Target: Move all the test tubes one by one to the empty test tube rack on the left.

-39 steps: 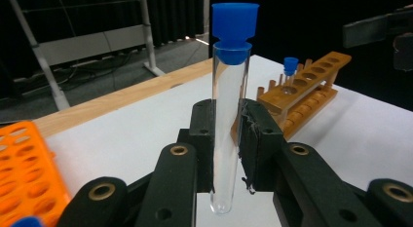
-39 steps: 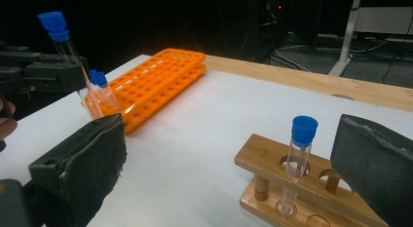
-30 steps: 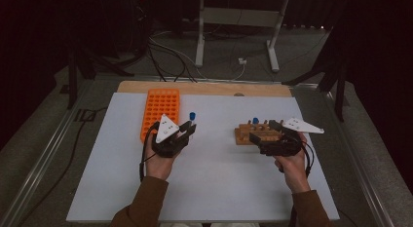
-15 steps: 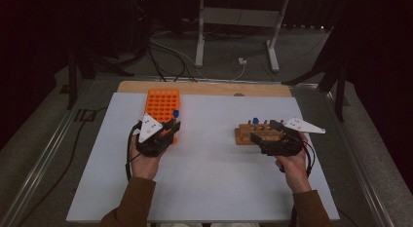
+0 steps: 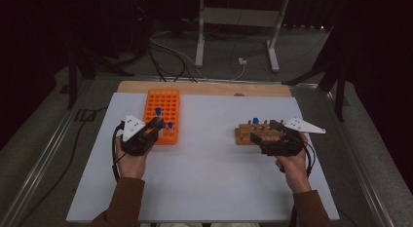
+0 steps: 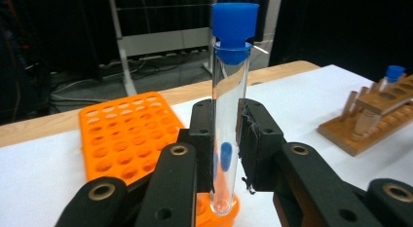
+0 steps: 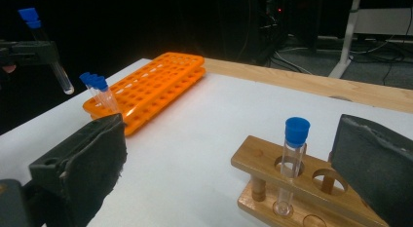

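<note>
Since the earlier frames, the left tool has been carried from mid-table toward the left edge, to the near end of the orange rack. A capped tube is clamped upright between its jaws, its rounded bottom hanging just above the rack's near edge. Capped tubes are standing in the rack's near holes. The right tool has been kept in place by the wooden rack near the right edge, its jaws spread wide and holding nothing, with one capped tube seated there.
</note>
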`<state>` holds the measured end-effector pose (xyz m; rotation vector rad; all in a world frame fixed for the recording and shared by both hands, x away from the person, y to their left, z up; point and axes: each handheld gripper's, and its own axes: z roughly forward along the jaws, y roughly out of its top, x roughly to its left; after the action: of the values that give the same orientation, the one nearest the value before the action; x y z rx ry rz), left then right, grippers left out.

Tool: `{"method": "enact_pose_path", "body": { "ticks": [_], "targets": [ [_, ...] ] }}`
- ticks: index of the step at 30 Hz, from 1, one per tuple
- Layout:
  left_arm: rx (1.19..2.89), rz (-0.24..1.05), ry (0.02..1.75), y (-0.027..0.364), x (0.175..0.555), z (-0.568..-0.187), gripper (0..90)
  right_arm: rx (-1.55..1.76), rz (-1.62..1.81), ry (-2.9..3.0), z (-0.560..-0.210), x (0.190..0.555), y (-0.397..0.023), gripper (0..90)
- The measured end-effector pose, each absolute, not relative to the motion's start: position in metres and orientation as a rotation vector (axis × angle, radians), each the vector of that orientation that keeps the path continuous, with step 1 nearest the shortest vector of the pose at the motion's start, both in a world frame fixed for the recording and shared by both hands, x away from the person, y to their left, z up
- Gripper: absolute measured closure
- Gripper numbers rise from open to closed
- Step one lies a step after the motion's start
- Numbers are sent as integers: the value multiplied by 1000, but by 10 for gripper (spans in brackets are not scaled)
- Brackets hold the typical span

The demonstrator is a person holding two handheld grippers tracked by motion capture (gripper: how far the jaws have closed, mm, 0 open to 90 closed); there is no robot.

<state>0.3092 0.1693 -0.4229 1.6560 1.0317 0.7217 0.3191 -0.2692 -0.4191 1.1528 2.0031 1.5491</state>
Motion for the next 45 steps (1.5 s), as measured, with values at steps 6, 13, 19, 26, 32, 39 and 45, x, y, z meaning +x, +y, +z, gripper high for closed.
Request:
{"method": "enact_pose_path", "body": {
  "ticks": [6,13,19,26,32,39,45],
  "targets": [
    [1635,749,1056,177,310,-426,779,1152,1550,2006,-419,319,-269,0],
    [1623,787,1084,182,315,-433,779,1151,1553,2006,-419,319,-269,0],
    [1611,810,1135,186,323,-441,779,1150,1555,2006,-419,319,-270,0],
    [1595,815,1176,189,332,-453,779,1147,1558,2011,-419,319,-269,0],
    [1593,809,1200,189,339,-463,779,1143,1561,2012,-419,319,-269,0],
    [1606,799,1225,190,340,-476,779,1142,1564,2011,-419,319,-270,0],
    [1659,781,1241,190,337,-490,780,1142,1564,2012,-419,319,-270,0]
  ]
}}
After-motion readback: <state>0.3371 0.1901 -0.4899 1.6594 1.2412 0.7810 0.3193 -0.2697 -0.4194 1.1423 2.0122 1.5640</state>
